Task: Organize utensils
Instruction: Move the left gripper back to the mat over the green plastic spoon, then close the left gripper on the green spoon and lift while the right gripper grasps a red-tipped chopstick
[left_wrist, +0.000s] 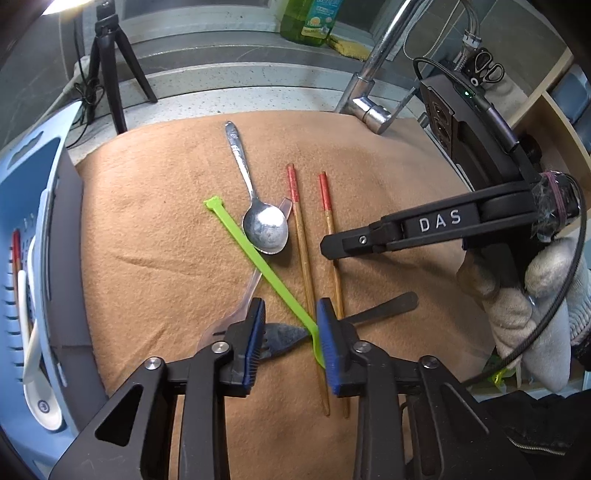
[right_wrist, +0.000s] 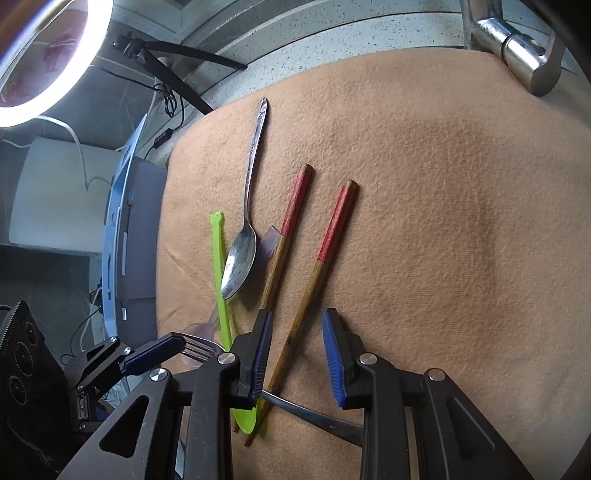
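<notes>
Hovering both grippers over the utensil pile

Looking down my left gripper (left_wrist: 290, 334), I see its jaws standing wide, holding nothing, straddling the head of a dark metal fork (left_wrist: 284, 341) that lies crosswise on the tan cloth (left_wrist: 155, 221). A lime green plastic spoon (left_wrist: 258, 258) runs diagonally past the right blue pad (left_wrist: 327, 347), and I cannot tell whether it touches the pad. A clear plastic fork (left_wrist: 236, 314) lies under the green handle. Beyond sits a steel spoon (left_wrist: 265, 229), its bowl resting over the green handle and the clear fork's end. Two wooden chopsticks with red ends (left_wrist: 303, 258) lie side by side just right of the spoon.

My right gripper (right_wrist: 297, 352) is also spread wide and empty, low over the cloth, with the right-hand chopstick (right_wrist: 321, 258) passing between its fingers; the dark fork's handle (right_wrist: 314, 413) runs beneath them. In the left wrist view this gripper (left_wrist: 327, 247) appears side-on, its tip over that same chopstick.

At the left edge stands a blue drainer basket (left_wrist: 33, 177) already holding a white ceramic spoon (left_wrist: 37, 387) and a red-tipped chopstick (left_wrist: 15, 251). A chrome faucet (left_wrist: 373, 96) rises at the far edge of the cloth
</notes>
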